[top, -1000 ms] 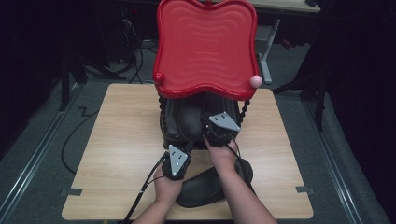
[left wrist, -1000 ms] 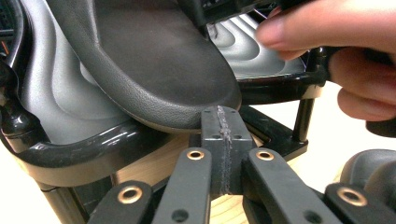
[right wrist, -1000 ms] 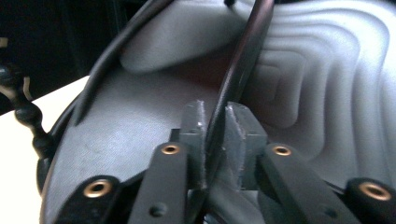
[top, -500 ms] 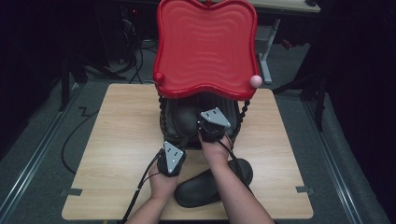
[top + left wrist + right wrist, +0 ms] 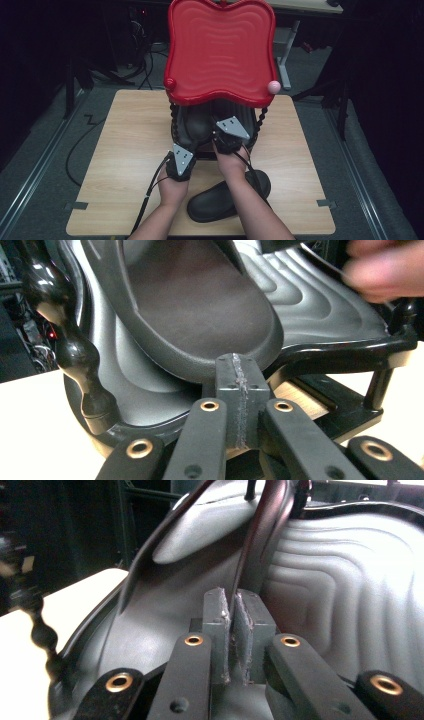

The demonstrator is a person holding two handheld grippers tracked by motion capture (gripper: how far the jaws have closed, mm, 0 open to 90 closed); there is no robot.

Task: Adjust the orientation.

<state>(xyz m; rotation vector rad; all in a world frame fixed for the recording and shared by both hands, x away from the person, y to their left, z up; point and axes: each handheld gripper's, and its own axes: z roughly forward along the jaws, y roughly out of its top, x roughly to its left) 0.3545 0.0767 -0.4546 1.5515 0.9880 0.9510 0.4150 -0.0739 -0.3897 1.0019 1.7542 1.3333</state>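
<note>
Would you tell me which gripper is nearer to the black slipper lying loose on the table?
Left. The left gripper sits just above the slipper; the right gripper reaches farther back, under the red shelf.

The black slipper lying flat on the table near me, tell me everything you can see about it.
The black slipper lies flat on the wooden table, near its front edge, below the two-tier rack with the red top tray. It looks like moulded rubber or foam, matte and dark, with a rounded outline, set at a slant across the table. The person's right forearm crosses above it and hides its middle, so whether the arm touches it is unclear. Neither gripper holds it; both reach toward the rack's lower shelf.
</note>
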